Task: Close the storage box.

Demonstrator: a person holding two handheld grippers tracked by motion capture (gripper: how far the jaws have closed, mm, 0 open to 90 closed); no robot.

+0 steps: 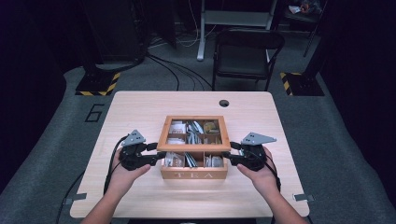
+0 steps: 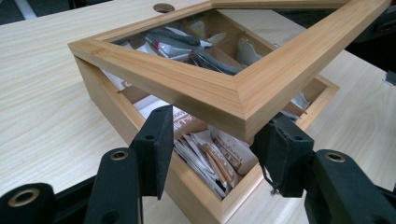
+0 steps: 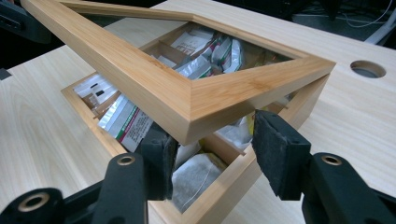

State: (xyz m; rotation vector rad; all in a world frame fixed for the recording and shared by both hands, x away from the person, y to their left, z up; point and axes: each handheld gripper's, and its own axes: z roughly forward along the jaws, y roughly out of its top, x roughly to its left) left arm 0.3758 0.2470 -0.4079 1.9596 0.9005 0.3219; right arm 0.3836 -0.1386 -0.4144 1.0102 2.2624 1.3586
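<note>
A wooden tea box (image 1: 194,175) marked TEA stands at the middle of the table, with several tea bags (image 2: 210,161) in its compartments. Its window-framed lid (image 1: 193,148) is tilted up at the front, hinged at the far side. My left gripper (image 1: 159,154) clasps the lid's front left corner (image 2: 233,100), a pad on each side of the corner. My right gripper (image 1: 227,156) holds the front right corner (image 3: 196,105) the same way. Under the raised frame, more tea bags (image 3: 126,122) show.
The light wooden table (image 1: 140,196) has a round cable hole (image 1: 224,103) behind the box. A black chair (image 1: 247,51) stands beyond the far edge. Cables trail from both grippers toward the person's forearms at the near edge.
</note>
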